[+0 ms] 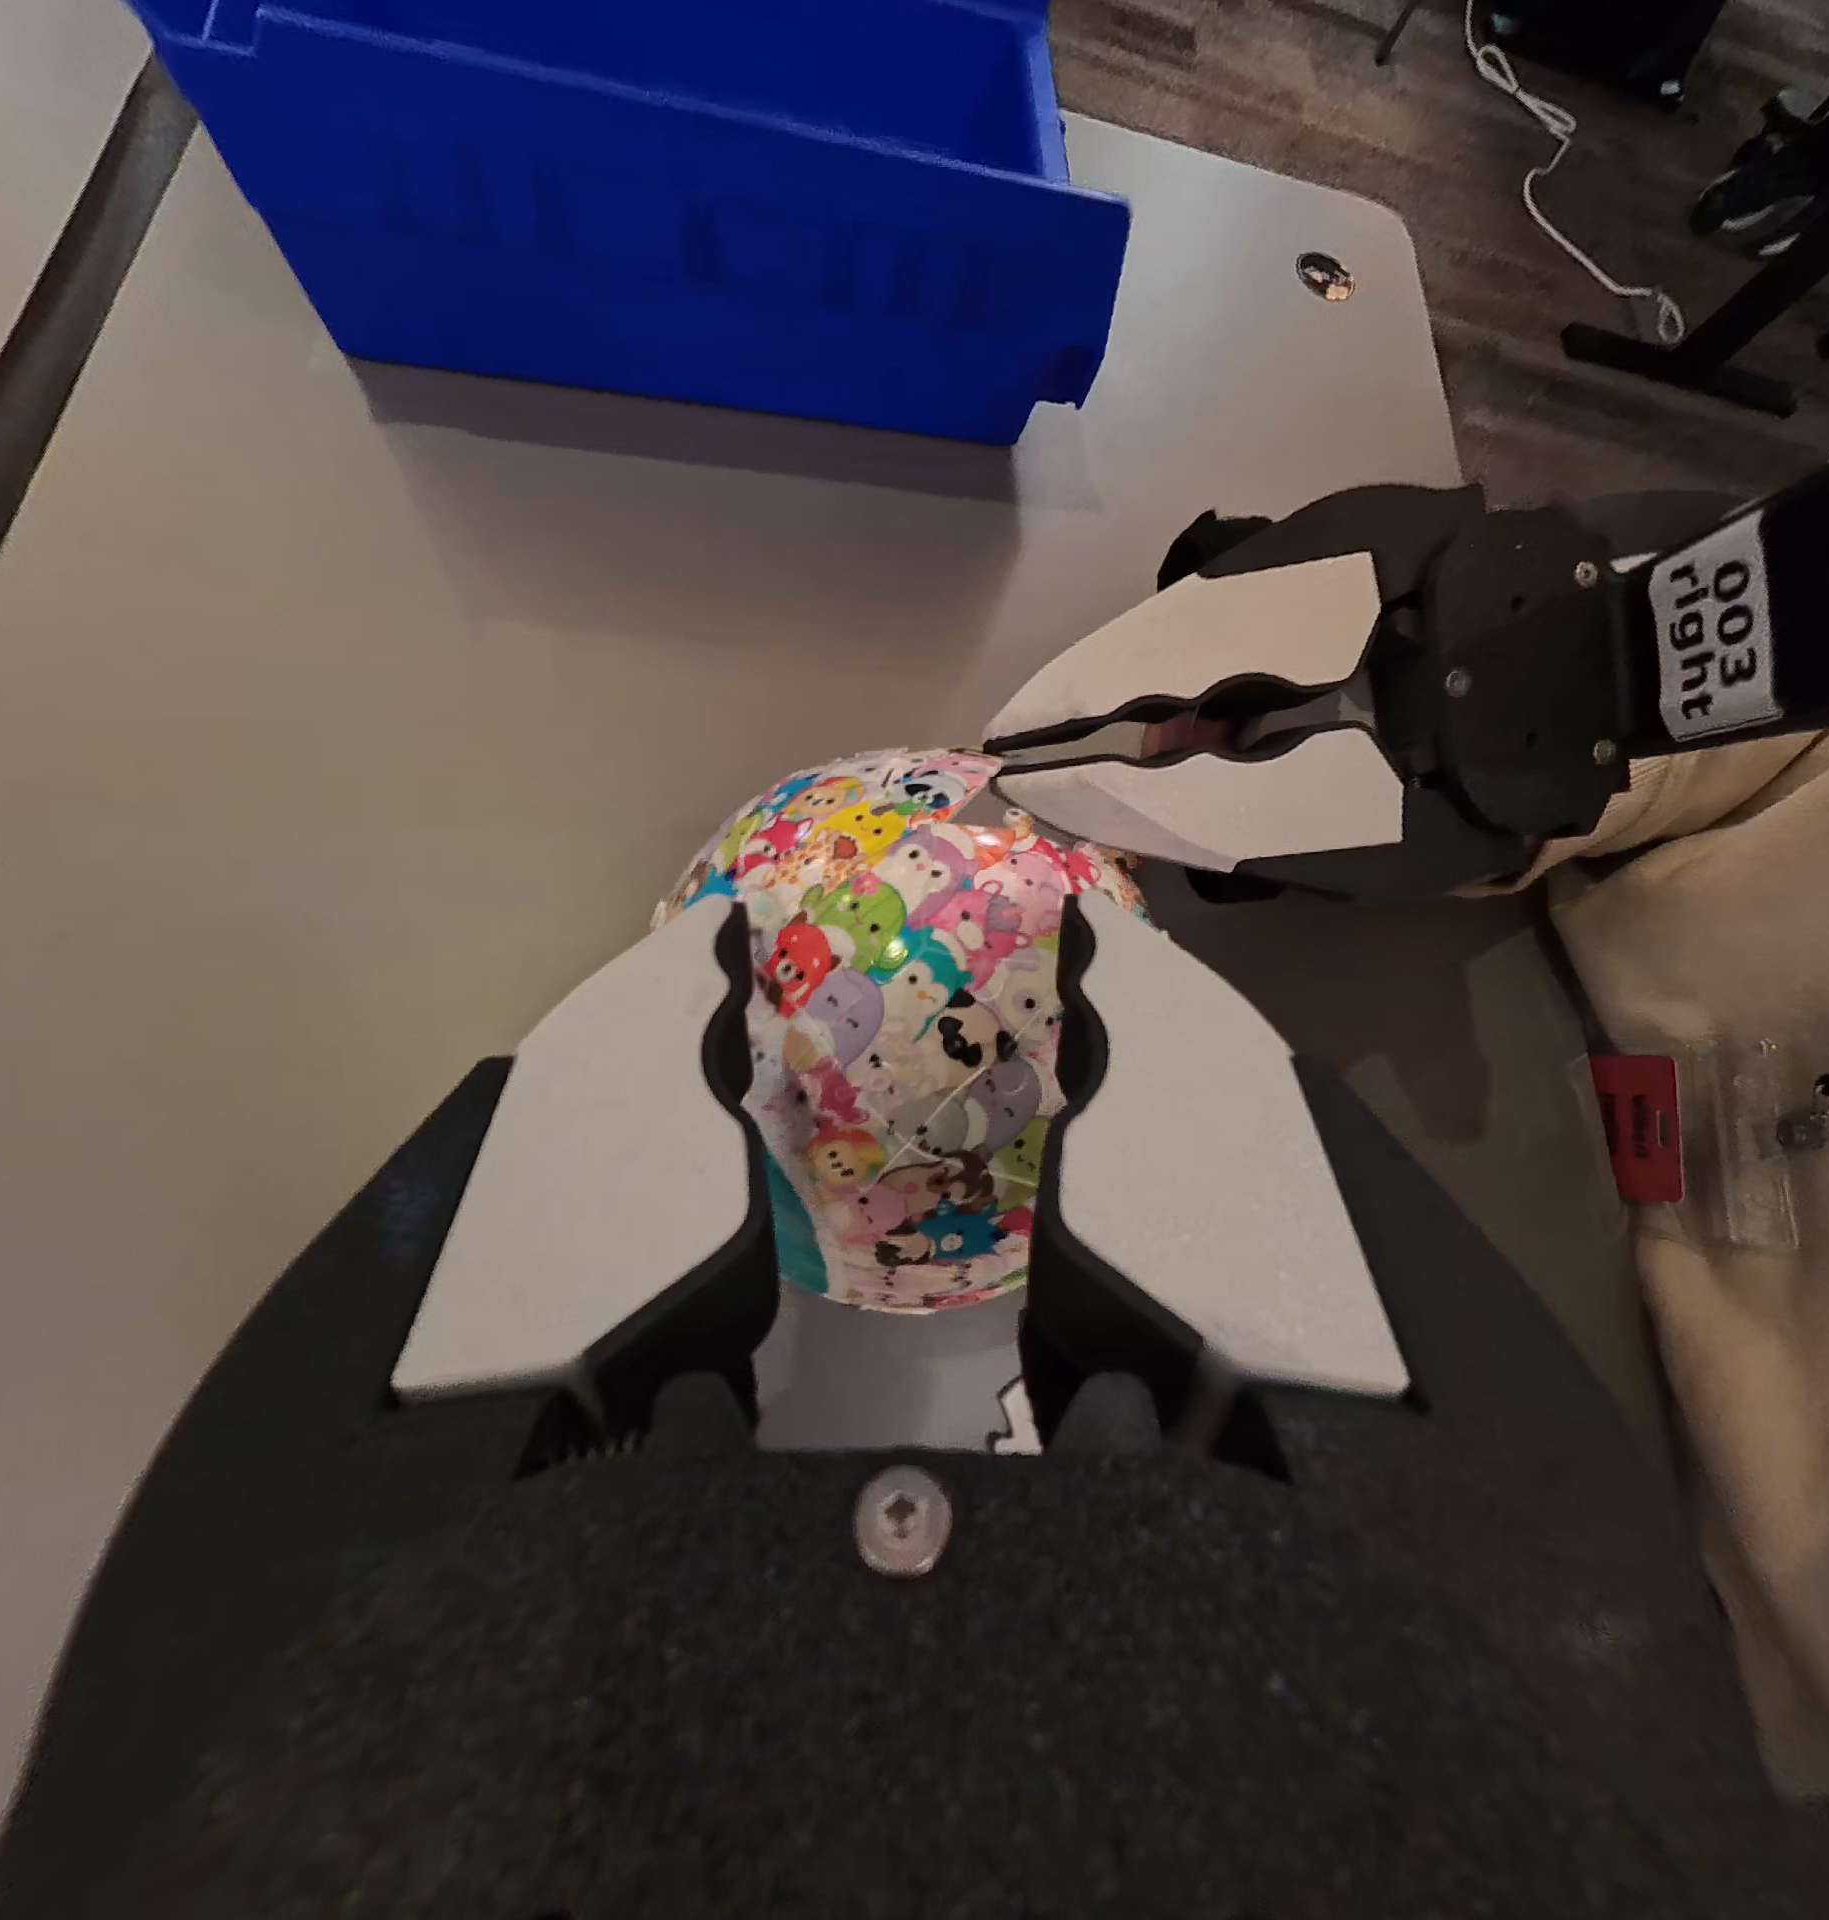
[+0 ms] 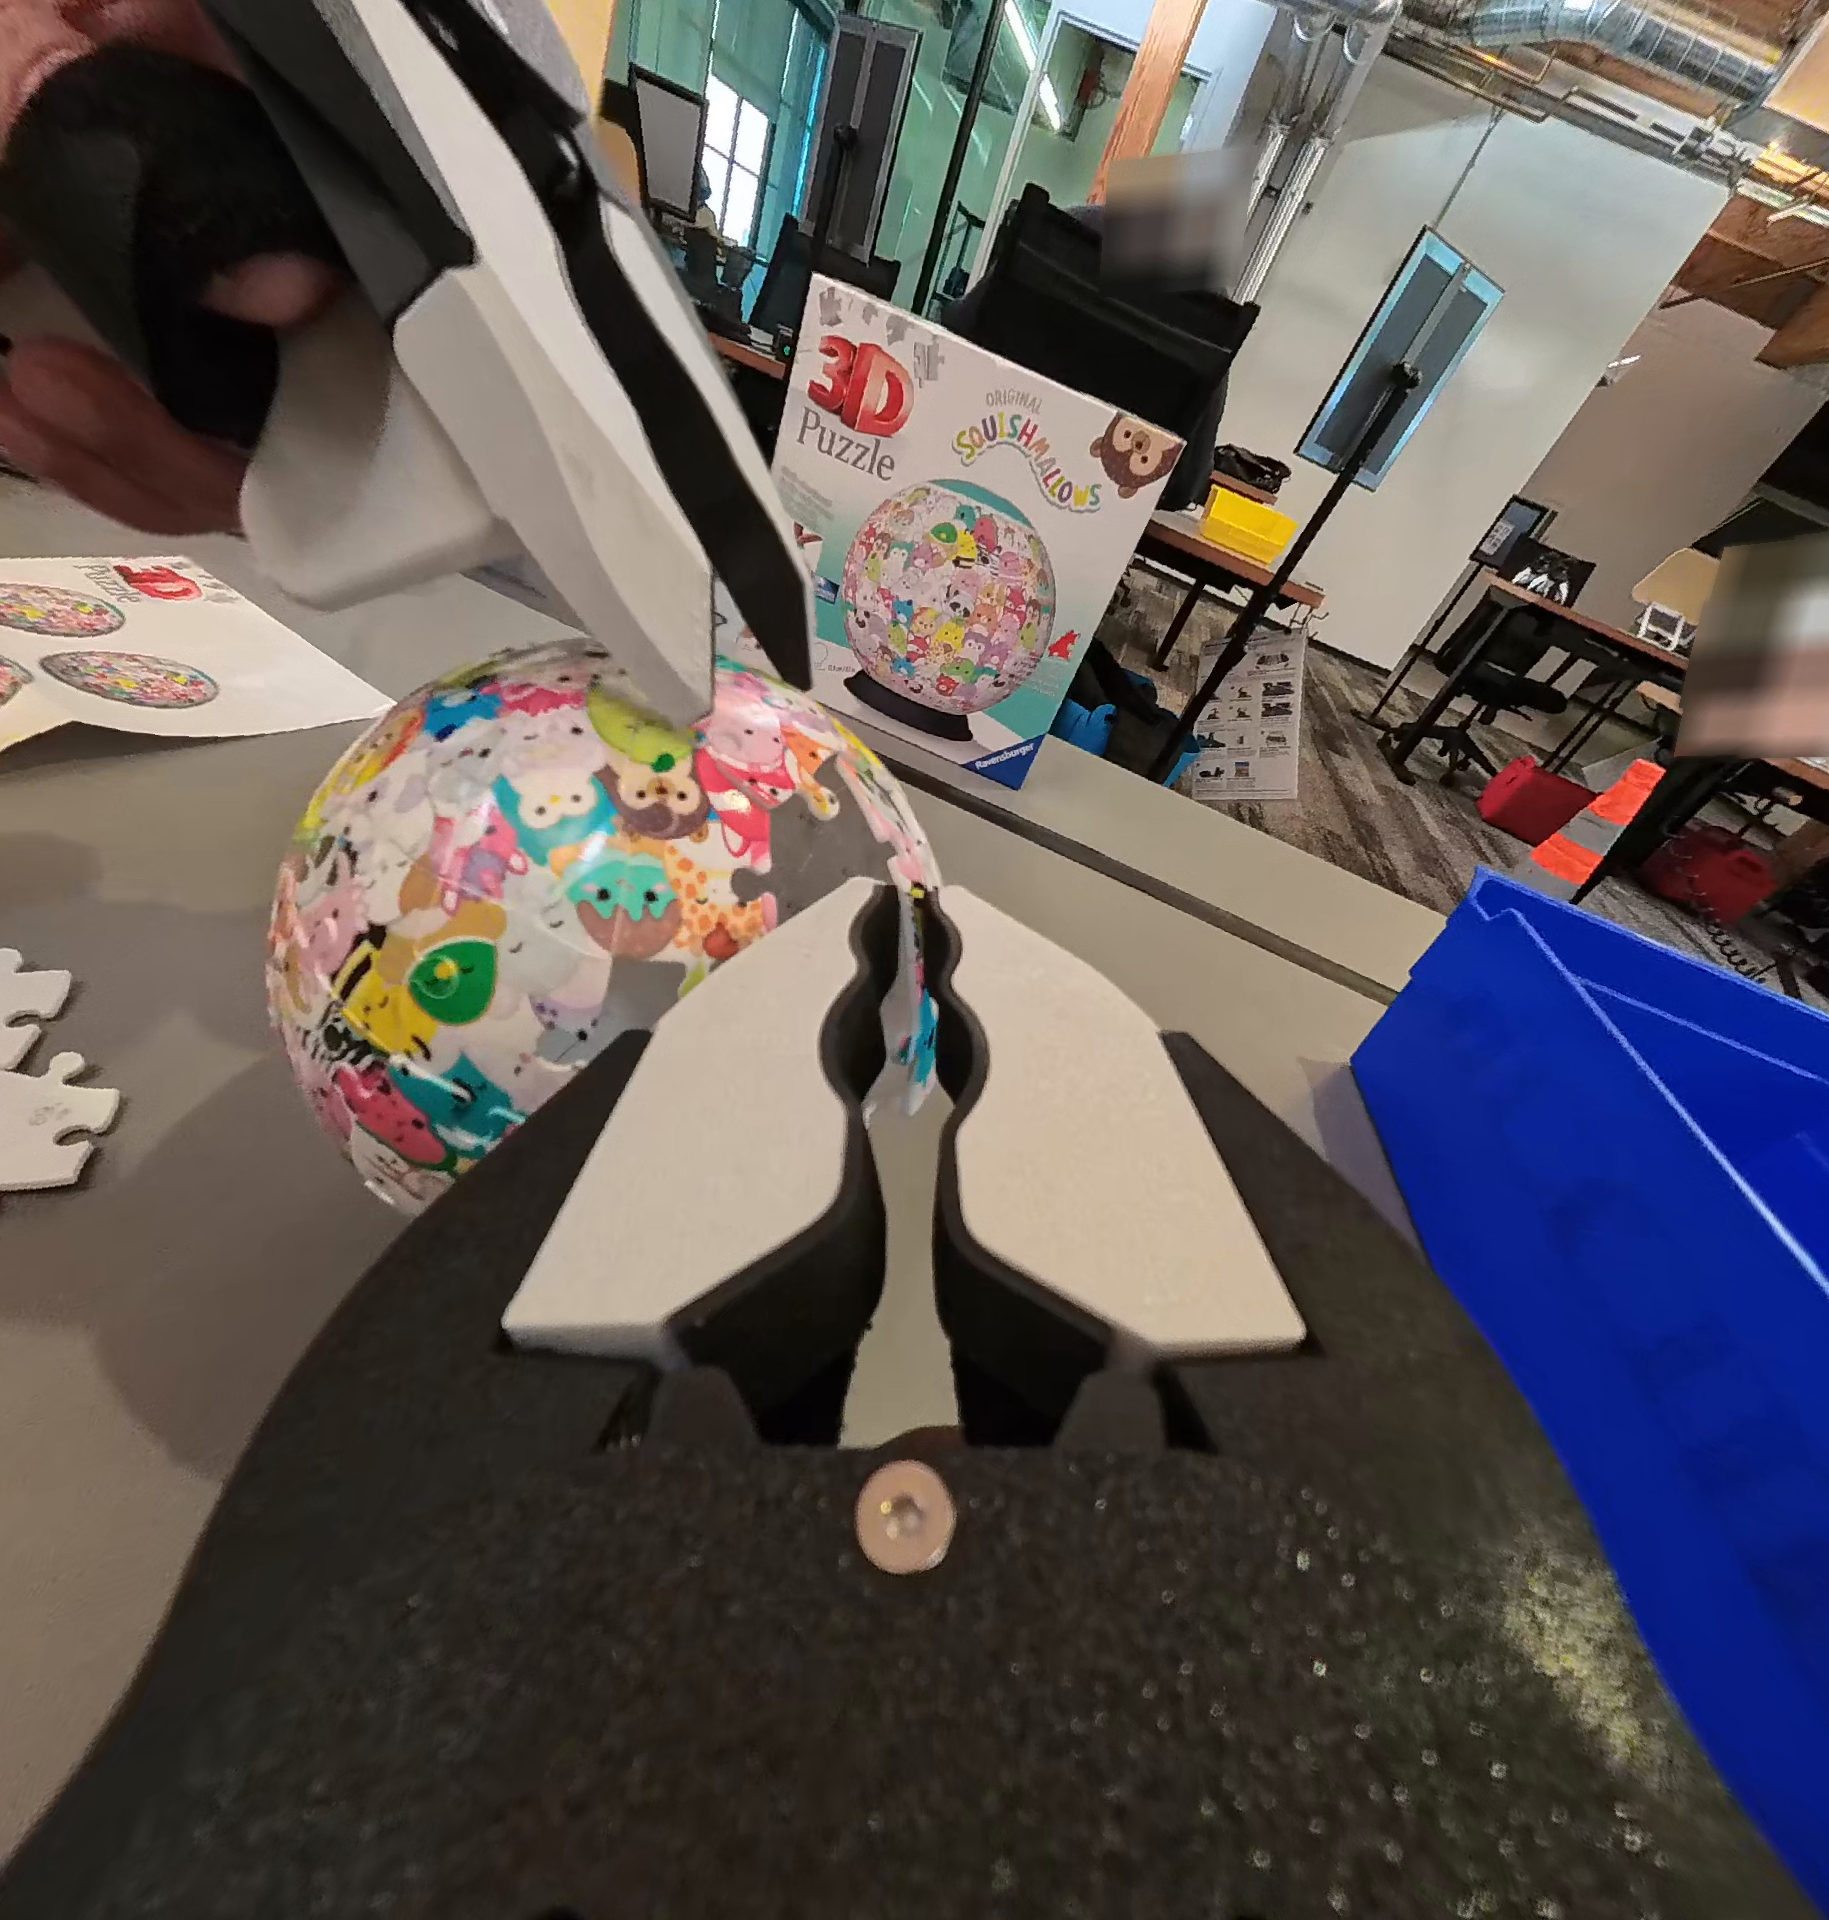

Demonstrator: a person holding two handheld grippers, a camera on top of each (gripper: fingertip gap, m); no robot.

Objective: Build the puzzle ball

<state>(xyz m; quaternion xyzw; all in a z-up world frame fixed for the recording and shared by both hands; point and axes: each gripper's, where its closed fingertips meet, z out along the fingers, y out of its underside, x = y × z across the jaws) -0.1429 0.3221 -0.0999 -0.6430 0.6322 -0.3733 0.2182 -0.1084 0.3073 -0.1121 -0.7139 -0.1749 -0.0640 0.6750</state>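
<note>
Two loose pieces (image 2: 16,1081) lay white side up at the bench's (image 1: 266,727) left. The ball (image 2: 536,894) sat mid-bench, and the left gripper (image 1: 905,935) straddled its top, fingers pressed against both sides. The right gripper (image 2: 905,914) pinched a piece (image 2: 910,1029) at the ball's open gap. A blue bin (image 2: 1616,1195) stood on the right.

Blue bin (image 1: 681,197) blocks beyond puzzle ball (image 1: 889,1039); left side open.

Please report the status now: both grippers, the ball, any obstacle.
Left gripper braced around puzzle ball. Right gripper shut on puzzle piece, at the ball's open gap. Blue bin close at right, not blocking.
</note>
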